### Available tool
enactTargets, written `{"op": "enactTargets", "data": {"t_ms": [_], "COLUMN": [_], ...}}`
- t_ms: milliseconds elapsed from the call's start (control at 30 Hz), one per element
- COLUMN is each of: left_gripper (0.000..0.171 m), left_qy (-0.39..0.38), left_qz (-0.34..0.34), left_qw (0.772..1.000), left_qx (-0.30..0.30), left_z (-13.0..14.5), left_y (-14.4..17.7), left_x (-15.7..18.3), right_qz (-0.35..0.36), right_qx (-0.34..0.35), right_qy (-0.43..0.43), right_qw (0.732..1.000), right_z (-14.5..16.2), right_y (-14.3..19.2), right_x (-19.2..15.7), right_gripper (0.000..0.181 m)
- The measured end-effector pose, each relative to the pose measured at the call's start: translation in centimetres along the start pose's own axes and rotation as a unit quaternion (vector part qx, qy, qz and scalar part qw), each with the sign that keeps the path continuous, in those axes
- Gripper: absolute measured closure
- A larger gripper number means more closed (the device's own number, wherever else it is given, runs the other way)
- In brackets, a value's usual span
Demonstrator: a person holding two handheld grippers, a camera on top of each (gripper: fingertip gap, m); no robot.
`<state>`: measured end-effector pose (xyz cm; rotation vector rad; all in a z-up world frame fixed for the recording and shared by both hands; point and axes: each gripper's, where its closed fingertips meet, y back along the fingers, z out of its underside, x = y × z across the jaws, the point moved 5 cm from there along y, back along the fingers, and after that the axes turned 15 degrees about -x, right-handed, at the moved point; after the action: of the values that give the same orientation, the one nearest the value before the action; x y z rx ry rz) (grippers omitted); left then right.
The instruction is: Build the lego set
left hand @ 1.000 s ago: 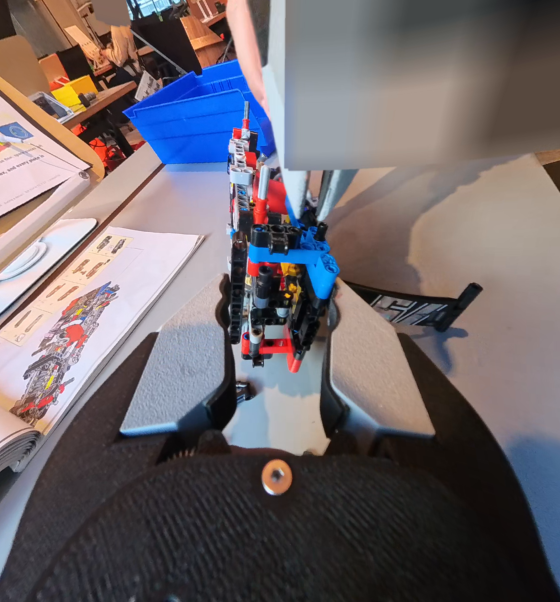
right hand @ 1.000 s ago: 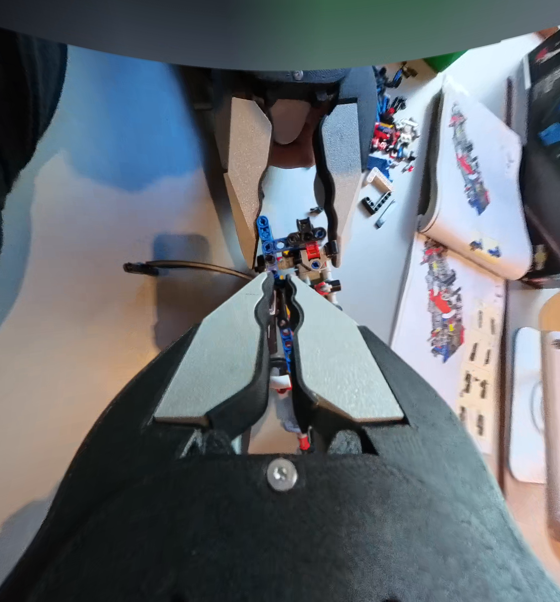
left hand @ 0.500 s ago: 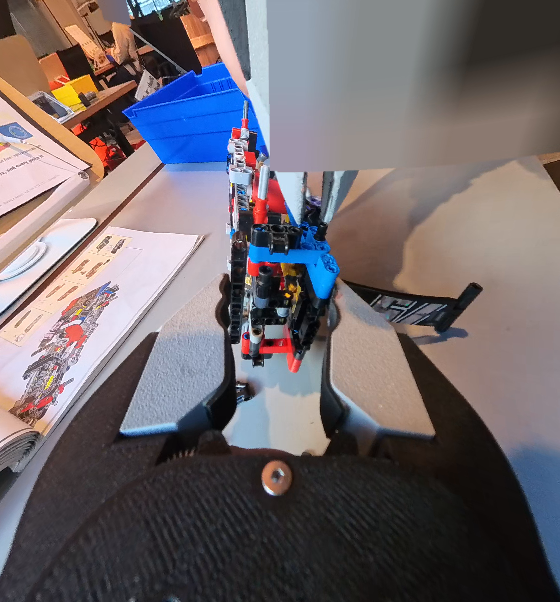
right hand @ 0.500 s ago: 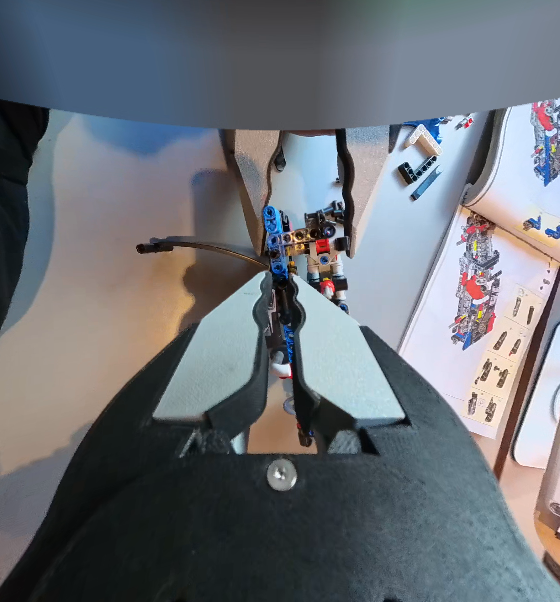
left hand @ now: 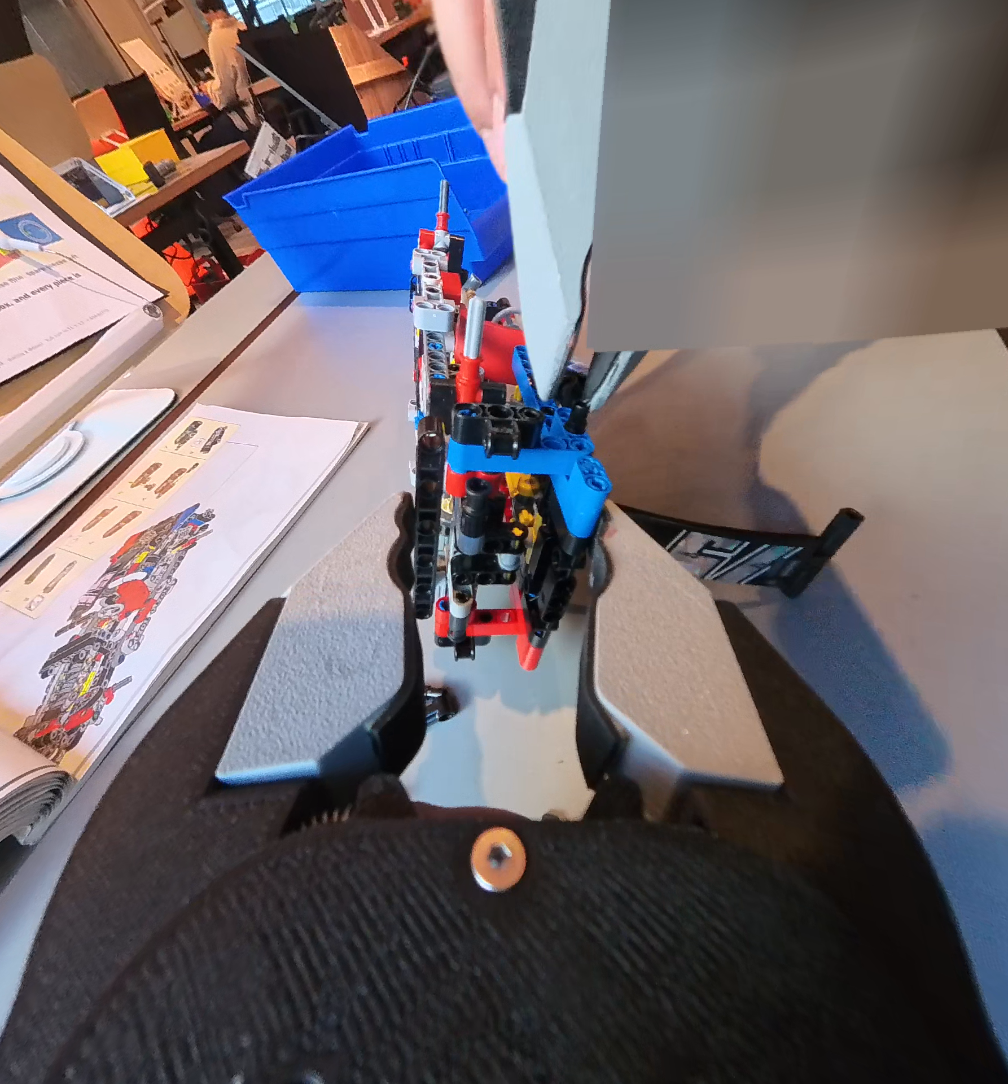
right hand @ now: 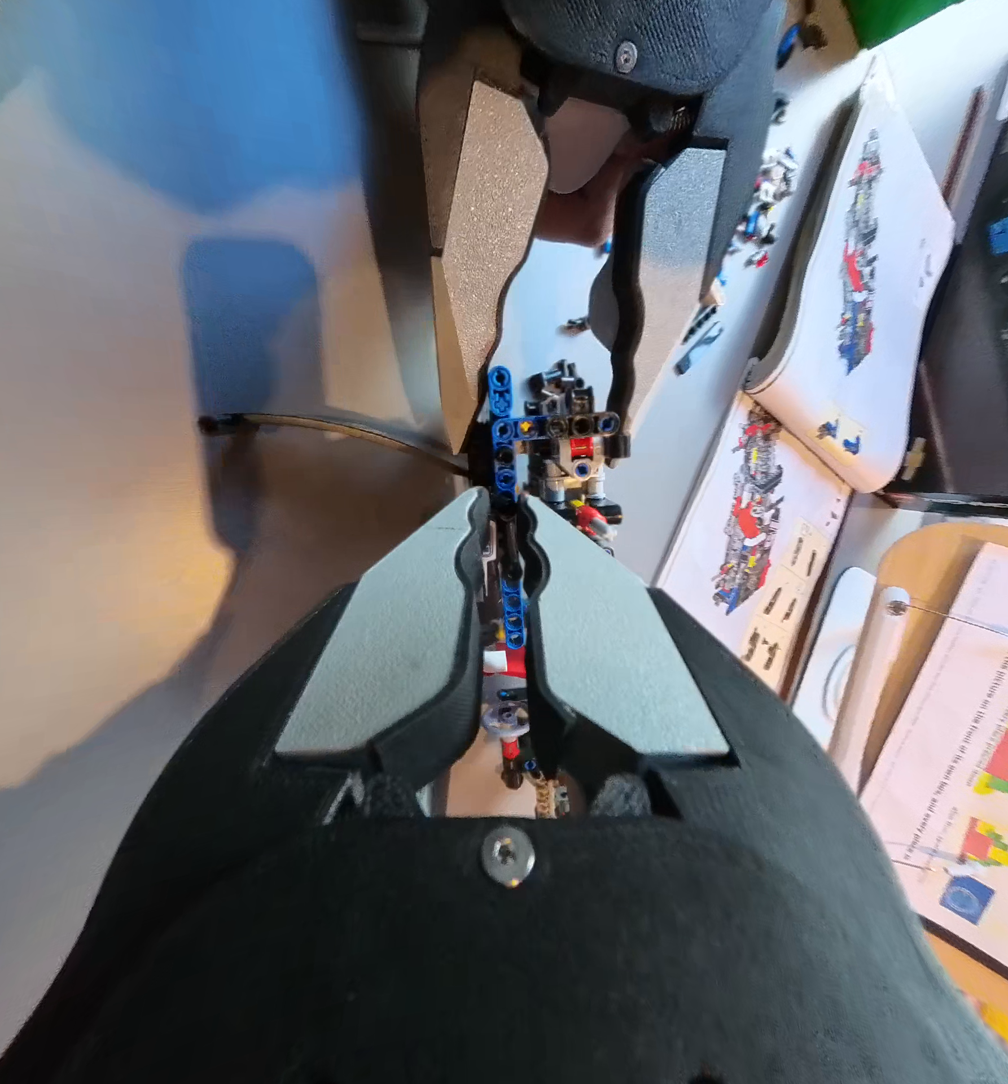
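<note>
On the grey table (left hand: 337, 375), both grippers clamp the lego model (left hand: 501, 498).

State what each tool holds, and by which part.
Left tool grips the Lego model by its near end; right tool pinches its blue-and-black side beam.

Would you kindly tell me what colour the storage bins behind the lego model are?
Bright blue; the stacked plastic storage bins show best in the left wrist view.
</note>
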<state>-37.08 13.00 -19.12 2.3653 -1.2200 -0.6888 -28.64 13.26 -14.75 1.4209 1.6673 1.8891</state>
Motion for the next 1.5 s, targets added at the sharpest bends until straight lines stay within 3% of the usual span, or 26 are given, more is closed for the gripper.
{"op": "enactTargets", "data": {"t_ms": [300, 367, 500, 767, 1500], "left_gripper": [0.114, 0.114, 0.114, 0.114, 0.114], "left_qy": [0.001, -0.002, -0.002, -0.002, -0.002], "left_qz": [0.001, 0.002, 0.002, 0.002, -0.002], "left_qw": [1.000, 1.000, 1.000, 1.000, 1.000], "left_qx": [0.000, 0.000, 0.001, 0.000, -0.004], "left_z": [0.0, 0.0, 0.0, 0.0, 0.0], "left_y": [-0.1, -0.1, -0.1, -0.1, -0.1], "left_x": [0.0, 0.1, 0.1, 0.1, 0.2], "right_qz": [0.084, 0.112, 0.102, -0.043, -0.134], "right_qx": [0.058, 0.046, 0.053, 0.065, -0.063], "right_qy": [-0.051, -0.047, -0.042, -0.075, -0.007], "right_qw": [0.993, 0.992, 0.993, 0.994, 0.989], "right_z": [0.8, 1.2, 1.3, 0.4, -0.2], "right_y": [0.5, 0.5, 0.7, 1.2, -0.3], "right_x": [-0.4, -0.2, -0.4, 0.7, 0.9], "right_gripper": [0.181, 0.181, 0.181, 0.175, 0.175]}}
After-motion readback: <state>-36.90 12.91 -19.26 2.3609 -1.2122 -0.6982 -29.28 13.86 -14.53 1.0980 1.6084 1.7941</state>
